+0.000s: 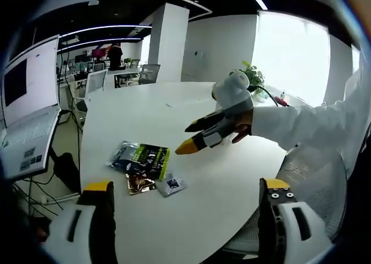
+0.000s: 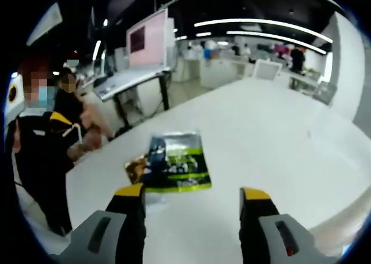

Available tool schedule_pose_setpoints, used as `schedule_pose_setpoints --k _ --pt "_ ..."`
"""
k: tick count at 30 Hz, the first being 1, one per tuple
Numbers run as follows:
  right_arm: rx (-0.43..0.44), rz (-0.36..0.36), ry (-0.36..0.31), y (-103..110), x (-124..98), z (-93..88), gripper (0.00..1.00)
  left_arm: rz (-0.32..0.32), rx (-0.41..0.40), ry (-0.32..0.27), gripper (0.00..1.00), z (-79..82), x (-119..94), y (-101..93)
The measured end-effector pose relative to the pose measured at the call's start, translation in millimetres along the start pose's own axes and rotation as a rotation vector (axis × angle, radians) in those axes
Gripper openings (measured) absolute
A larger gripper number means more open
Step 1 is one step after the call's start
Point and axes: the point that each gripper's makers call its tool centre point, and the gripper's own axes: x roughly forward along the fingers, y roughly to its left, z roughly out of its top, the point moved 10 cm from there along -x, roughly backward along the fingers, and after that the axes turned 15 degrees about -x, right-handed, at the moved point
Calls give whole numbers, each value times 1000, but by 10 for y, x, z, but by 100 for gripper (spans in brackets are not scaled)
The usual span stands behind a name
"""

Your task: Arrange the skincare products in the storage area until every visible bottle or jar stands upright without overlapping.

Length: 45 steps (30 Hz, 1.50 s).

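A green-and-black sachet pack [image 1: 144, 158] lies flat on the white table [image 1: 232, 183]. A gold sachet [image 1: 139, 184] and a small blue-and-white sachet [image 1: 171, 186] lie against its near edge. My left gripper [image 1: 187, 186] is open, short of the sachets, with nothing between its jaws. My right gripper [image 1: 184, 138] reaches in from the right, held by a hand in a white sleeve, its yellow tip just beside the green pack. In the right gripper view the right gripper [image 2: 192, 191] is open with nothing in it. The green pack [image 2: 175, 160] and gold sachet [image 2: 134, 169] lie just ahead of its jaws.
A screen on a stand [image 1: 29, 107] is left of the table, and a potted plant [image 1: 250, 76] stands at its far side. A mesh chair [image 1: 307, 165] sits at the right edge. Two people [image 2: 52, 142] stand close to the table's edge.
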Motion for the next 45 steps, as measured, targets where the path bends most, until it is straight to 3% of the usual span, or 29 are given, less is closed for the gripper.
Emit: schedule_pose_setpoints --k 4,19,24,38,39,42,45 --pt "43 13 -49 7 90 2 44 0 -5 7 99 -10 11 22" --pt "70 24 31 -55 397 -96 32 1 -35 23 99 -57 40 129" --pt "103 20 15 -100 457 -80 29 5 -43 29 99 -71 47 152" --pt "36 16 80 -134 566 -155 20 16 -63 50 98 -99 80 229" --pt "0 13 70 -157 579 -148 19 14 -63 50 98 -98 87 224" --pt "16 20 87 -151 567 -151 16 13 -67 52 98 -107 104 223" --pt "-52 4 106 -174 569 -148 11 13 -71 55 97 -117 107 225"
